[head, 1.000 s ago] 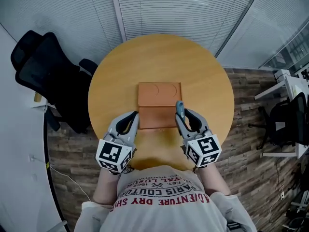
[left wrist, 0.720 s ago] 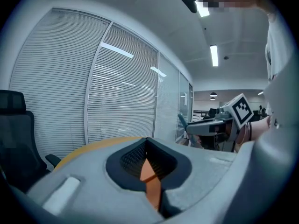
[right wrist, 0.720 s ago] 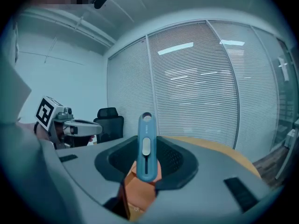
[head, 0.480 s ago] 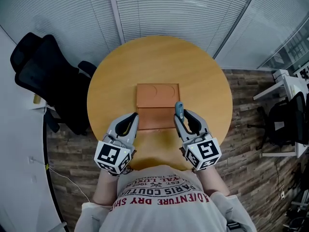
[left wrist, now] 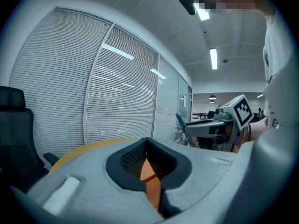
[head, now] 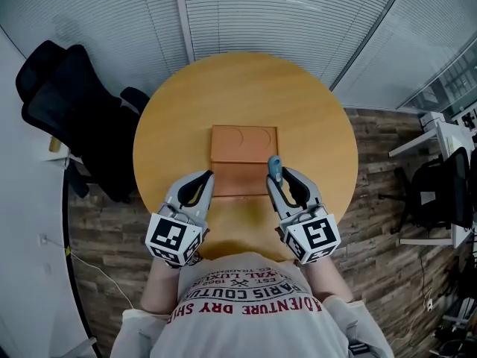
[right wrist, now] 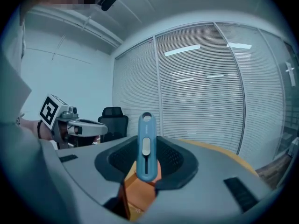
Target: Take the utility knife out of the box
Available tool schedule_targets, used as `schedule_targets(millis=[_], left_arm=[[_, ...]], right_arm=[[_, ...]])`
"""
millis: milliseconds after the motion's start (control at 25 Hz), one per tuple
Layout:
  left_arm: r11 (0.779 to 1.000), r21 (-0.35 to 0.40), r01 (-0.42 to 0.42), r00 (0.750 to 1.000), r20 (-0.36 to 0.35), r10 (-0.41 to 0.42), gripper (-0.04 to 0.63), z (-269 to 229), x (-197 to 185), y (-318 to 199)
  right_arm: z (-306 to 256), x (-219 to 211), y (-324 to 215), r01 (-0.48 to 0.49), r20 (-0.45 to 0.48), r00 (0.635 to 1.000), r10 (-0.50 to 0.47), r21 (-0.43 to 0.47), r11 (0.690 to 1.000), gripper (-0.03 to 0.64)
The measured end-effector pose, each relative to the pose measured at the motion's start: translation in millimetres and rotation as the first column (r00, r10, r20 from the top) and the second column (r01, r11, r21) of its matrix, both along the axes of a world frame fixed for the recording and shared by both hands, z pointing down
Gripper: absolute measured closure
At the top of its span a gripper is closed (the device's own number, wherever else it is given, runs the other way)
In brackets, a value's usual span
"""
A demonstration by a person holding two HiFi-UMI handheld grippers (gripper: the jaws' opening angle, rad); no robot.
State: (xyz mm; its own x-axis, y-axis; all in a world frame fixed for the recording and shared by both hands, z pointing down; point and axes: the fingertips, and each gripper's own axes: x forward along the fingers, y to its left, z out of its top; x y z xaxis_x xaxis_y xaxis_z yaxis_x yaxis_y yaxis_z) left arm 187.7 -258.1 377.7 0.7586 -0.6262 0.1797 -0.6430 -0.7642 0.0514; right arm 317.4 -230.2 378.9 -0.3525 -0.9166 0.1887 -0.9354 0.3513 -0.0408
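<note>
An open brown cardboard box [head: 242,148] lies in the middle of the round wooden table [head: 313,118]. My right gripper [head: 277,176] is shut on a blue utility knife [head: 275,168], which sticks up out of the jaws just above the box's near right corner. In the right gripper view the knife [right wrist: 146,146] stands upright between the pads, with the box [right wrist: 138,192] below it. My left gripper [head: 206,177] sits at the box's near left edge. Its jaws are closed on a thin orange strip of the box [left wrist: 150,181].
A black office chair [head: 67,103] stands left of the table. Slatted blinds and glass walls run behind it. At the right edge are a white desk [head: 440,129] and another dark chair [head: 440,189] on the wood floor. The person's torso is at the table's near edge.
The right gripper has tilted slightly with the knife in it and hardly shifted. The left gripper has stayed where it was on the box.
</note>
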Motion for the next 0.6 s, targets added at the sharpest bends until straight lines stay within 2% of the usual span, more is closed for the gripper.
schedule_targets(millis=[320, 600], left_arm=[[1.0, -0.011, -0.002, 1.0, 0.001, 0.002, 0.6, 3.8, 0.5, 2.9], [1.0, -0.007, -0.003, 1.0, 0.012, 0.003, 0.6, 4.2, 1.1, 2.7]], right_arm=[[7.5, -5.7, 2.1, 0.043, 0.05, 0.998, -0.041, -0.039, 0.998, 0.486], [10.7, -4.2, 0.7, 0.038, 0.03, 0.999, -0.037, -0.049, 0.998, 0.485]])
